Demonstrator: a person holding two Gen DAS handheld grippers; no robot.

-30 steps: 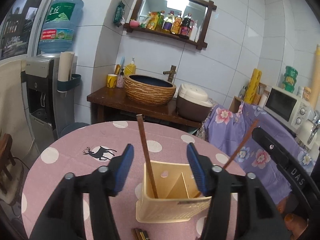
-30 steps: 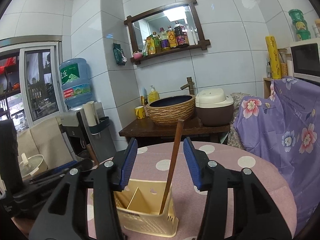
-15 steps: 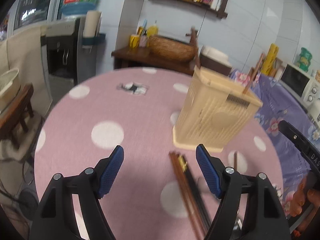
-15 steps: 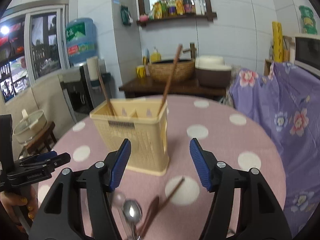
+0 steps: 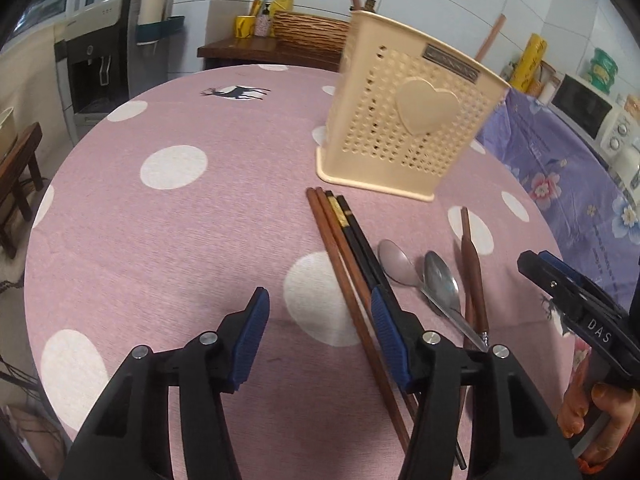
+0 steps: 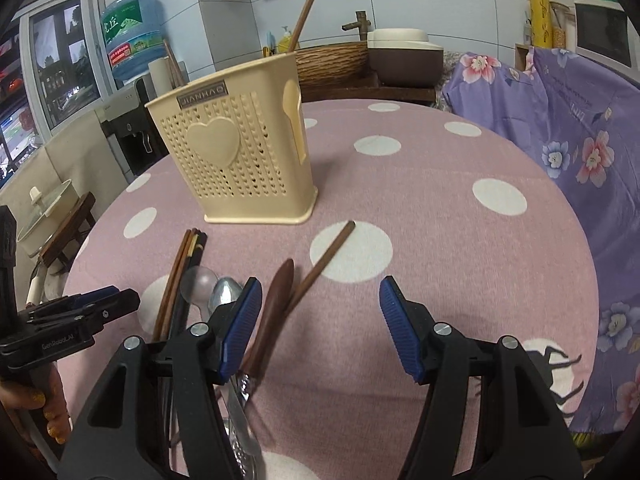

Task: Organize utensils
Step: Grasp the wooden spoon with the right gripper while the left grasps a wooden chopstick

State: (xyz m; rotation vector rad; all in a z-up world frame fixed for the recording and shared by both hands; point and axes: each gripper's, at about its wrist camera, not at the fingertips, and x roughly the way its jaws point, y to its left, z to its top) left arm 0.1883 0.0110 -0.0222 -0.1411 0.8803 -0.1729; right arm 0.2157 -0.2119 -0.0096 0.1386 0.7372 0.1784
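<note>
A cream perforated utensil holder [image 5: 408, 120] [image 6: 236, 160] stands on the pink dotted table with brown chopsticks [image 6: 306, 4] leaning in it. In front of it lie brown chopsticks [image 5: 336, 248], black chopsticks [image 5: 356, 236], two metal spoons [image 5: 442, 284], a wooden spoon [image 6: 276, 300] and a single chopstick [image 6: 328, 252]. My left gripper [image 5: 320, 320] hovers low, its jaws closing on nothing, the brown chopsticks lying beneath near the right finger. My right gripper [image 6: 320, 308] stands open over the wooden spoon and the single chopstick. Neither gripper holds anything.
The round table [image 5: 172, 160] drops off at the left and front. A purple floral cover [image 6: 560, 120] drapes furniture to the right. Behind are a water dispenser [image 5: 100, 60], a wooden side table with a woven basin [image 6: 332, 64] and a rice cooker [image 6: 404, 56].
Both grippers have come down from above the holder to the table in front of it. The left jaws are narrower than half a second ago. The right jaws are wider than a second ago.
</note>
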